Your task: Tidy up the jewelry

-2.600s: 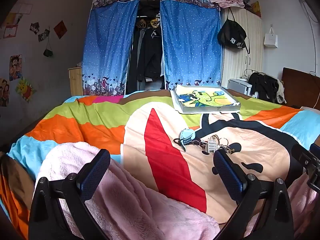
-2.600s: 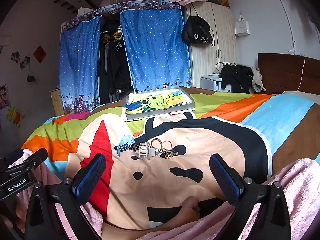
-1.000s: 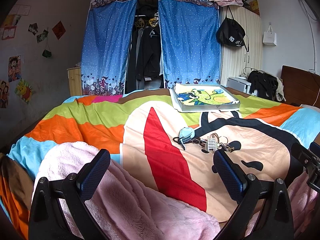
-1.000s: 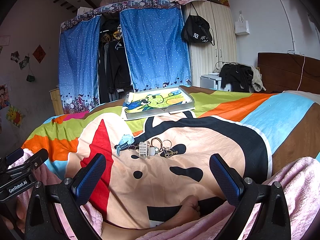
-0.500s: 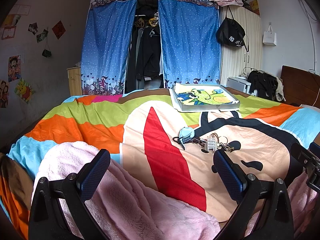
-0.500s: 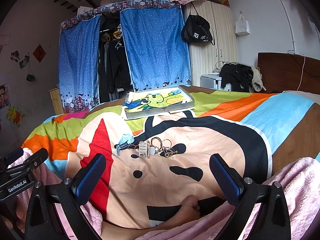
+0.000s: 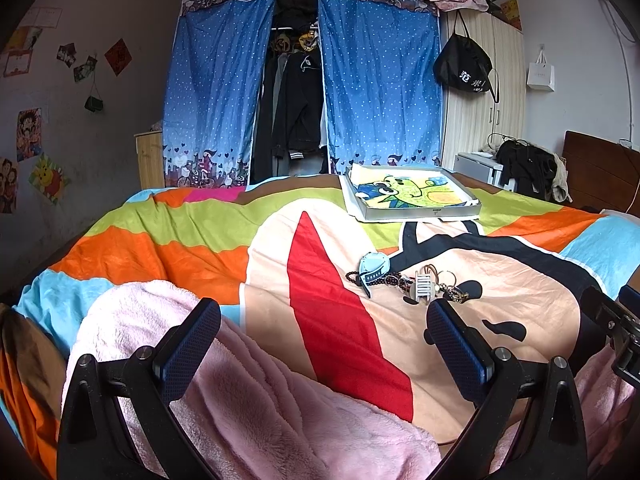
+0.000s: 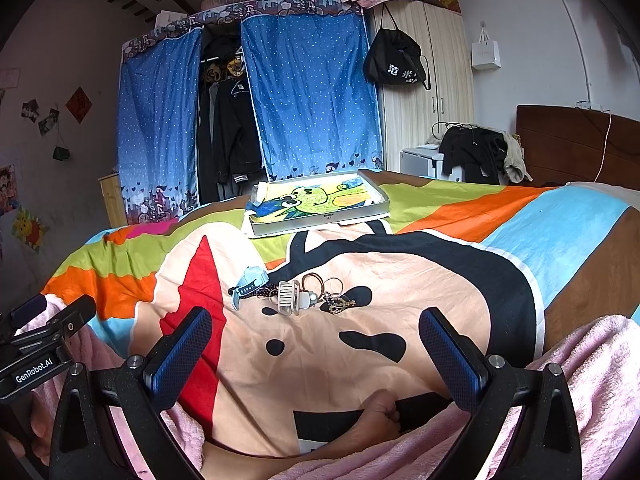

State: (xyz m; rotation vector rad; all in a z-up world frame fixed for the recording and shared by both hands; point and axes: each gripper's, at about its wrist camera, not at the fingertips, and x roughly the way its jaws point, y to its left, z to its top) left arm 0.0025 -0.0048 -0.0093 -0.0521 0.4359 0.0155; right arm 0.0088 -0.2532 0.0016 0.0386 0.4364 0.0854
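A small pile of jewelry lies on the cartoon bedspread: a light-blue watch (image 7: 373, 265) (image 8: 251, 279), a dark bead bracelet (image 7: 390, 279) (image 8: 258, 293), a white hair claw (image 7: 423, 287) (image 8: 289, 297), thin rings (image 7: 446, 279) (image 8: 320, 281) and a gold chain piece (image 8: 340, 303). Farther back sits a shallow white box (image 7: 412, 193) (image 8: 320, 202) lined with a green cartoon picture. My left gripper (image 7: 322, 344) is open and empty, well short of the pile. Likewise open and empty, my right gripper (image 8: 316, 350) hovers just before the pile.
A pink fleece blanket (image 7: 240, 400) (image 8: 580, 380) covers a person's legs; a bare foot (image 8: 380, 408) shows under the right gripper. The left gripper's body (image 8: 40, 352) is at the right view's left edge. Blue curtains (image 7: 380, 88), a wardrobe and a wooden headboard (image 8: 576, 144) ring the bed.
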